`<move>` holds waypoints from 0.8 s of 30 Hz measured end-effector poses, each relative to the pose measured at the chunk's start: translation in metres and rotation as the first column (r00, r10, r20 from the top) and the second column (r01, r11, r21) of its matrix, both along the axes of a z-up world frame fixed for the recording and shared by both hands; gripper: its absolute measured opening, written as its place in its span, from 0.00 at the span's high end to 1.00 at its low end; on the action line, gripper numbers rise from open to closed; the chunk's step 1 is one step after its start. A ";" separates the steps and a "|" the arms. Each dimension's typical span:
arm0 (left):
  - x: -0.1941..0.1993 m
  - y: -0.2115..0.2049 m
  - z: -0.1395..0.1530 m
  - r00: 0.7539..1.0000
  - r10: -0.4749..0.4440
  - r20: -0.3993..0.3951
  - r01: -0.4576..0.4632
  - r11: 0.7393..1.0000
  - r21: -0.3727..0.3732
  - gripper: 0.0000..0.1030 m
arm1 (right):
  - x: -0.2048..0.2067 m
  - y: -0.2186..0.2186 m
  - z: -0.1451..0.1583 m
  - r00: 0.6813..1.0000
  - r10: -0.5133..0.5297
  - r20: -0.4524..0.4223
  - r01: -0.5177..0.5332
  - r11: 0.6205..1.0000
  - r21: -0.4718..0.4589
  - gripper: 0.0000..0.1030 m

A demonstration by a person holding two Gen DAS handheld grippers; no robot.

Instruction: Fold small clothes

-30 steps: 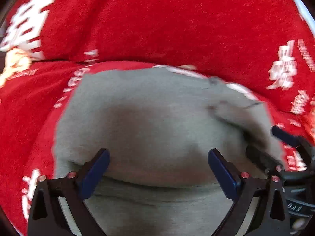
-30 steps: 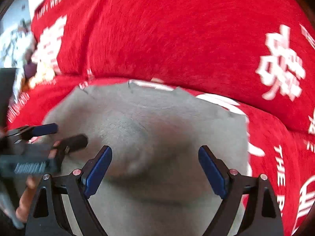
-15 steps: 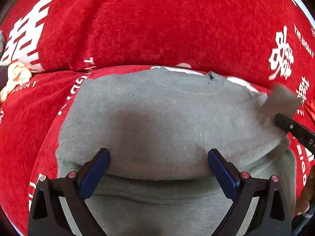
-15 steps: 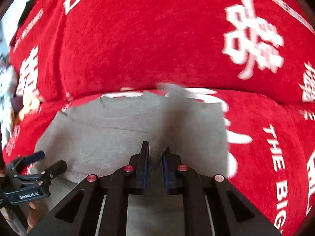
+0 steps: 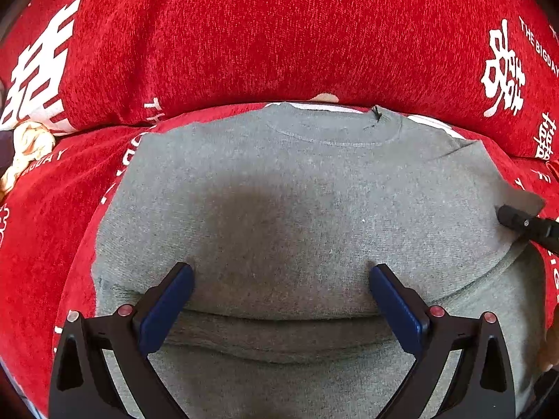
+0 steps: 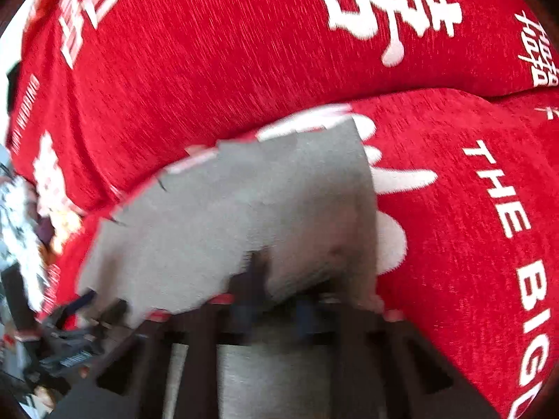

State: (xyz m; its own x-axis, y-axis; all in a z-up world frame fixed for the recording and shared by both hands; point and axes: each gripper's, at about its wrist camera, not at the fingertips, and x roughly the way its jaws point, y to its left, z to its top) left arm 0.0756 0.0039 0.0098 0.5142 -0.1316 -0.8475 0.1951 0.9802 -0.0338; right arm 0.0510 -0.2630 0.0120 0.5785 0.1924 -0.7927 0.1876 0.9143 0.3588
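Grey shirt [image 5: 297, 209]: small, lies flat on red cover, collar at far side, bottom part folded up across near side
Left gripper [image 5: 279, 300]: jaws wide apart, nothing between pads, hovering over near middle of shirt just above the fold edge
Left gripper fingers [image 5: 164, 310]: black arms, blue pads, one each side of the shirt's centre
Right gripper [image 6: 276, 314]: jaws together, pinched on the shirt's right edge; view is motion-blurred
Right gripper in left view [image 5: 527, 225]: black tip at right edge of frame, grey cloth flap raised at it
Shirt in right view [image 6: 244, 209]: right side lifted off the cover, rising from the closed jaws toward far side
Red cover [image 5: 279, 35]: fuzzy red fabric with white characters and English lettering, spread under the shirt and over the bulging cushion behind
Lettering [image 6: 499, 188]: "THE BIG" readable right of the shirt
Cream object [image 5: 28, 143]: small, at far left on the cover, cannot tell what
Room: barely seen, bright blurry clutter at left edge of right view
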 end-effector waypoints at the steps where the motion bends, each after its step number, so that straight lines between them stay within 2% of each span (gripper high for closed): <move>1: 0.000 0.000 0.000 1.000 0.000 0.001 0.000 1.000 0.001 0.02 | -0.002 -0.002 0.000 1.000 -0.016 0.010 0.016 1.000 -0.007 0.91; 5: -0.001 -0.001 0.000 1.000 0.004 0.007 -0.004 1.000 0.003 0.02 | -0.003 -0.010 0.001 0.997 -0.071 0.011 0.072 0.997 -0.024 0.93; 7: -0.001 -0.002 0.000 1.000 0.005 0.008 -0.005 1.000 0.006 0.02 | -0.005 -0.008 0.006 0.998 -0.070 -0.001 0.070 0.997 -0.029 0.88; 9: -0.002 -0.001 0.001 1.000 0.009 0.011 -0.009 1.000 0.003 0.02 | -0.008 -0.002 0.020 0.997 -0.076 0.013 0.077 0.993 -0.090 0.84; 11: -0.002 0.000 0.002 1.000 0.011 0.015 -0.011 1.000 0.002 0.02 | -0.016 0.004 0.039 0.991 -0.109 0.072 0.121 0.975 -0.186 0.70; 13: -0.004 0.001 0.003 1.000 0.017 0.020 -0.017 1.000 0.004 0.02 | -0.024 0.013 0.056 0.977 -0.150 0.153 0.185 0.951 -0.249 0.25; 14: -0.004 0.001 0.004 1.000 0.017 0.023 -0.017 1.000 0.005 0.02 | -0.026 0.020 0.061 0.970 -0.149 0.192 0.198 0.944 -0.265 0.21; 16: -0.004 0.001 0.004 0.999 0.021 0.027 -0.021 1.000 0.006 0.02 | -0.023 0.039 0.062 0.975 -0.093 0.202 0.151 0.943 -0.297 0.21; 18: -0.004 0.002 0.005 0.999 0.025 0.027 -0.025 1.000 0.005 0.02 | -0.011 0.069 0.055 0.989 0.024 0.145 0.026 0.943 -0.333 0.21; 21: -0.004 0.004 0.005 0.999 0.027 0.025 -0.027 1.000 -0.001 0.02 | 0.003 0.105 0.034 0.985 0.166 0.049 -0.139 0.927 -0.349 0.21; 22: -0.004 0.005 0.005 0.999 0.028 0.024 -0.028 1.000 -0.002 0.02 | 0.010 0.113 0.022 0.980 0.199 0.001 -0.187 0.924 -0.335 0.22; 23: -0.002 0.007 0.004 0.999 0.047 0.026 -0.048 0.999 0.019 0.02 | 0.013 0.114 0.014 0.978 0.205 -0.028 -0.203 0.926 -0.319 0.22; 24: -0.001 0.011 0.003 0.999 0.049 0.015 -0.049 0.999 0.004 0.02 | 0.016 0.113 0.008 0.978 0.201 -0.053 -0.207 0.927 -0.312 0.22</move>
State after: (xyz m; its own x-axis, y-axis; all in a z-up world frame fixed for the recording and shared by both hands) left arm 0.0747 0.0153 0.0126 0.5330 -0.1022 -0.8399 0.1469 0.9888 -0.0271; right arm 0.0669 -0.1504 0.0201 0.5369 0.0440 -0.8425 -0.0109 0.9989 0.0452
